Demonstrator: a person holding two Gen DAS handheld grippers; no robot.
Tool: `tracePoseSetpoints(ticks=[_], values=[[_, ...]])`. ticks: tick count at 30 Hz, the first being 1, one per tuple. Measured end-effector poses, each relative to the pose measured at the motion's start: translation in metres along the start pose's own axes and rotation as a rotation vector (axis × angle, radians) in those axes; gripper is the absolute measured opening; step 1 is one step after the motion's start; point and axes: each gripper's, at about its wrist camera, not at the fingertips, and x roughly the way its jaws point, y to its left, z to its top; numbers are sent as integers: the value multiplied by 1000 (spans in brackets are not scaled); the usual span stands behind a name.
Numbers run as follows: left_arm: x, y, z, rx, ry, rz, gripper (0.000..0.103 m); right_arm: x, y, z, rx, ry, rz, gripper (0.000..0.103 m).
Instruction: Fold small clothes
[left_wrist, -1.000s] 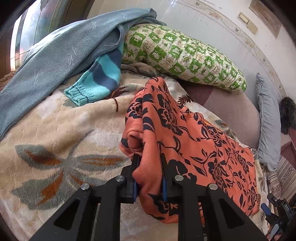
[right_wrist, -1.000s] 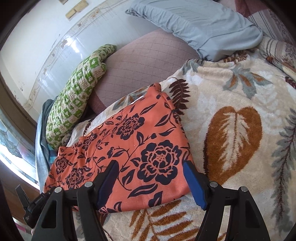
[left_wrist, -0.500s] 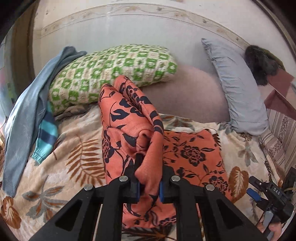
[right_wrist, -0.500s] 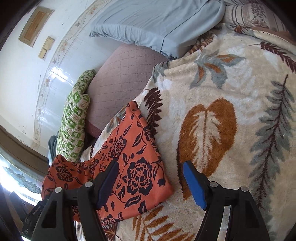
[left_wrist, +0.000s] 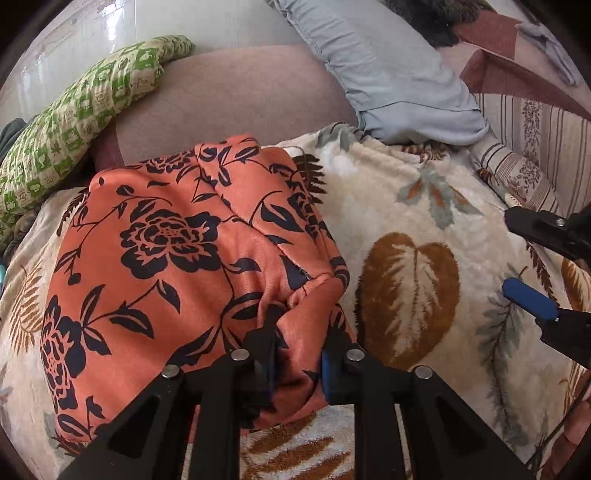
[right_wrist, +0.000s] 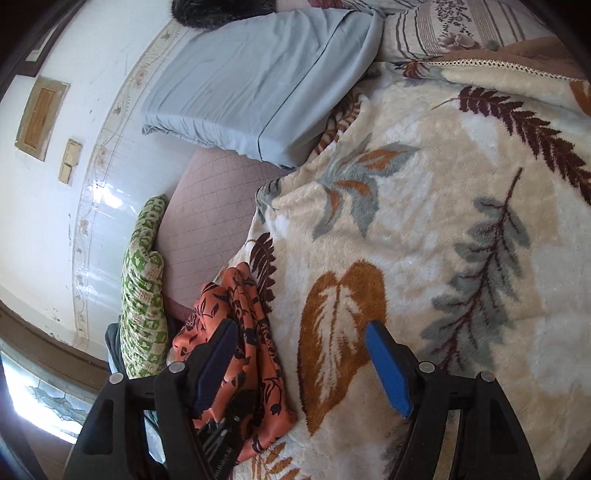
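Nearest, in the left wrist view, the left hand-held gripper (left_wrist: 297, 354) is seen with a bunched edge of the orange floral garment (left_wrist: 166, 258) between its fingers; its jaws are opening, and the cloth is judged to be on the point of release, the carried edge having been laid over the rest of the garment so that a fold is made; whether the pads are pressing the fabric at this instant cannot be told for certain, though the cloth fills the gap between them. The garment is spread on the leaf-patterned plush blanket (left_wrist: 424, 206) of the bed, doubled over itself, with its far edge lying against a mauve quilted cushion (left_wrist: 229, 96). To the right, well apart from the cloth, the right hand-held gripper (right_wrist: 303, 363) is held with its blue-padded fingers spread and nothing between them; it hangs over a brown leaf motif just beside the garment's edge, presumably kept ready to smooth or take a corner for the next fold. Farther off, a green-and-cream patterned pillow (left_wrist: 74, 122) is propped at the left against the tiled wall (right_wrist: 48, 221); a pale blue pillow (right_wrist: 258, 81) is leaned beyond the cushion, both being kept off the folding area.
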Motion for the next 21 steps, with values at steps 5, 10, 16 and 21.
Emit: tracePoseSetpoints(ticks=[5, 10, 16, 21], values=[[-55, 9, 4, 28, -61, -137, 63, 7, 0, -1, 0, 26, 13, 75], [-105, 51, 6, 40, -207, 23, 77, 8, 15, -9, -60, 55, 60, 75], [-94, 158, -8, -306, -73, 139, 77, 29, 38, -31, -107, 194, 166, 75], [-80, 178, -19, -369, -44, 224, 77, 29, 80, -55, -299, 177, 231, 75]])
